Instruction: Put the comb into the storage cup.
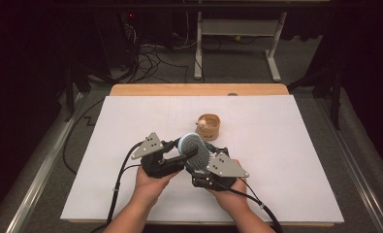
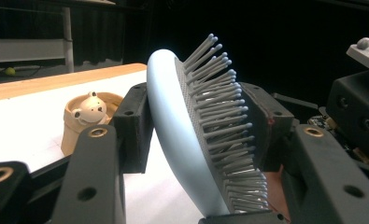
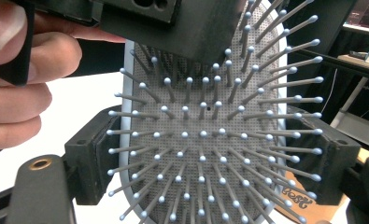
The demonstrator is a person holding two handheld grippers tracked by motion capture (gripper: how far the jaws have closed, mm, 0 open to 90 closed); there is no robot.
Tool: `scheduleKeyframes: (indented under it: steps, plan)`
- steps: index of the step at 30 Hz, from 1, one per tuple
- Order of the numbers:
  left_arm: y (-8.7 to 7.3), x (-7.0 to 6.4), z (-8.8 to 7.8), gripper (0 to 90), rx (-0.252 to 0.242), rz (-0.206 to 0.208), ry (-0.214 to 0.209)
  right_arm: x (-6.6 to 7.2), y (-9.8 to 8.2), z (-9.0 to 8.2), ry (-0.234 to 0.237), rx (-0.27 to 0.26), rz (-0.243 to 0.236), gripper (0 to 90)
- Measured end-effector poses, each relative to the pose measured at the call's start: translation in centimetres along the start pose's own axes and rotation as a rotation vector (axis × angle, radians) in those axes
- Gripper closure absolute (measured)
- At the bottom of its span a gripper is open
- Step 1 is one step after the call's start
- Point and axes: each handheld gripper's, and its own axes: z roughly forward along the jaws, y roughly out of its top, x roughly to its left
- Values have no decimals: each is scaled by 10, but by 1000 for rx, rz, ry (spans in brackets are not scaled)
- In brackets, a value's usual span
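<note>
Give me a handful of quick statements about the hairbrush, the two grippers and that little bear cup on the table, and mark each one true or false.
1. The hairbrush is held up off the white sheet. True.
2. The left gripper has one jaw on the brush's smooth back and the other on its bristles. True.
3. The right gripper is far from the brush. False: its jaws clamp the brush head's two edges.
4. The bear figure sits in a tan cup. True.
5. The cup stands between the person and the brush. False: in the high view it stands beyond the brush.
6. The brush is red. False: it is pale blue with grey bristles.
</note>
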Motion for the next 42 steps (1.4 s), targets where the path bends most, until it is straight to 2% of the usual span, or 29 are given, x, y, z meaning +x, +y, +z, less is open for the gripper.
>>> scheduleKeyframes:
  steps: [8, 24, 28, 31, 34, 42]
  plan:
    - [3, -6, -2, 533, -20, 13, 11, 0, 2, -2, -10, -15, -16, 202]
    - [5, -9, -4, 571, -37, 29, 13, 5, 5, -3, -37, -27, -26, 198]
    - [5, -10, -5, 575, -44, 36, 18, 3, 6, -4, -21, -29, -16, 197]
    - [6, -9, -7, 579, -53, 39, 31, 1, 6, -3, 4, -25, 12, 190]
    - [9, -7, -13, 580, -85, 34, 46, -3, 3, 0, 27, 2, 45, 156]
    - [11, -4, -19, 580, -104, 48, 77, -4, 3, 2, 55, 5, 63, 99]
